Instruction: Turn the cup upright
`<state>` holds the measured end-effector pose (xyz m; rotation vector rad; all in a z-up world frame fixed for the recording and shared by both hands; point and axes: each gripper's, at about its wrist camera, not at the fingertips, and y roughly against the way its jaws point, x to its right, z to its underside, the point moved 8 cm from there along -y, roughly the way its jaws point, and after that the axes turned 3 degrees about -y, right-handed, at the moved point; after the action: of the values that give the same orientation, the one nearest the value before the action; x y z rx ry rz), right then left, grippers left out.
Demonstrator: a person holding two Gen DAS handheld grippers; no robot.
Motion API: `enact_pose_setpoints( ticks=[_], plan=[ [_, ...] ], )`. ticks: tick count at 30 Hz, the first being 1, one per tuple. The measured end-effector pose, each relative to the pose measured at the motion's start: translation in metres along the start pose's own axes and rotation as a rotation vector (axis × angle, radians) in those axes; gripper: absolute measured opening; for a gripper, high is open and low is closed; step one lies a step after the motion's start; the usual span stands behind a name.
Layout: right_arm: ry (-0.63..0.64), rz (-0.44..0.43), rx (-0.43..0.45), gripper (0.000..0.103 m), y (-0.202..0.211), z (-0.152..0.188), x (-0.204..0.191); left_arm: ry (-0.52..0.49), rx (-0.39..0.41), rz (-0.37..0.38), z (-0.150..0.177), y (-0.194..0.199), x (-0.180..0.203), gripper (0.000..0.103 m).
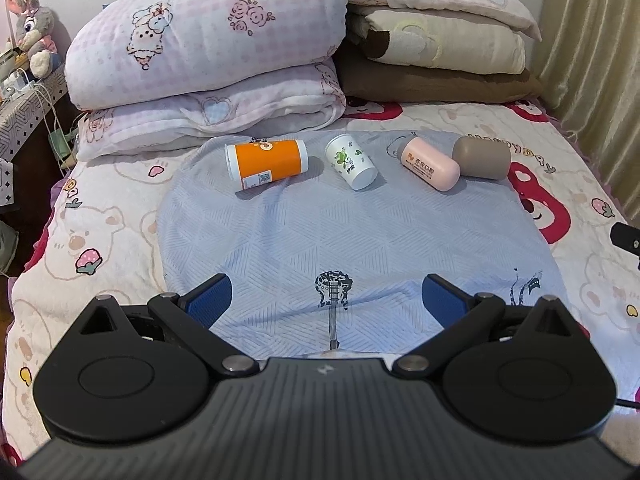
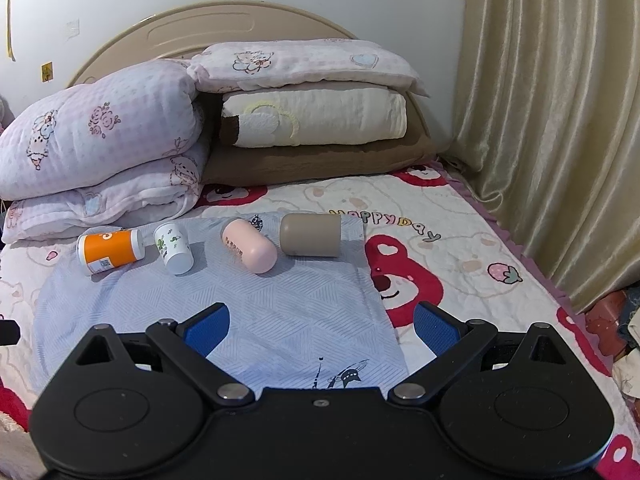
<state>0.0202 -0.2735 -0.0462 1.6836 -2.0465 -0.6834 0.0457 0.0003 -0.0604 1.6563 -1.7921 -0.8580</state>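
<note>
Right, nothing gripped yet, so I judge I'm at the very start: picking a cup and lining up. My left gripper [image 1: 326, 300] has its jaws wide apart, hanging over the near part of the blue cloth [image 1: 320, 240]; my right gripper [image 2: 322, 326] is spread the same, over the cloth's near right corner. Four cups lie on their sides in a row along the cloth's far edge: orange cup [image 1: 266, 164] at the left end, white cup with green print [image 1: 352, 162], pink cup [image 1: 432, 164], and taupe cup [image 1: 482, 158] at the right end, touching the pink one. Next move, I reckon: reach forward, close across one cup's body, rotate it base-down. Soft patterned bedspread [image 2: 460, 248] underneath, so footing looks wobbly. Folded quilts [image 2: 104, 148], headboard [image 2: 224, 20] and curtain [image 2: 552, 120] beyond.
</note>
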Motion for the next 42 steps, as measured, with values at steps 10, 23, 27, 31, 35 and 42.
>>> enact_pose_setpoints(
  ticks=[10, 23, 27, 31, 35, 42],
  plan=[
    [-0.038, -0.007, -0.055, 0.1, -0.006, 0.004, -0.003, -0.122, 0.009, 0.024, -0.015, -0.009, -0.004, 0.103],
    [-0.131, -0.187, -0.107, 0.1, -0.042, -0.019, -0.021, -0.346, -0.046, 0.243, -0.091, -0.073, 0.024, 0.103],
    [-0.194, -0.278, -0.139, 0.098, -0.081, -0.028, -0.031, -0.376, -0.047, 0.27, -0.121, -0.117, 0.035, 0.101],
    [-0.349, -0.329, -0.204, 0.098, -0.123, -0.021, -0.03, -0.417, -0.031, 0.288, -0.142, -0.16, 0.051, 0.101],
    [-0.564, -0.387, -0.279, 0.098, -0.168, -0.011, -0.019, -0.415, -0.059, 0.391, -0.16, -0.198, 0.073, 0.1],
    [-0.852, -0.381, -0.353, 0.098, -0.242, -0.01, 0.01, -0.522, -0.071, 0.483, -0.185, -0.261, 0.127, 0.099]
  ],
)
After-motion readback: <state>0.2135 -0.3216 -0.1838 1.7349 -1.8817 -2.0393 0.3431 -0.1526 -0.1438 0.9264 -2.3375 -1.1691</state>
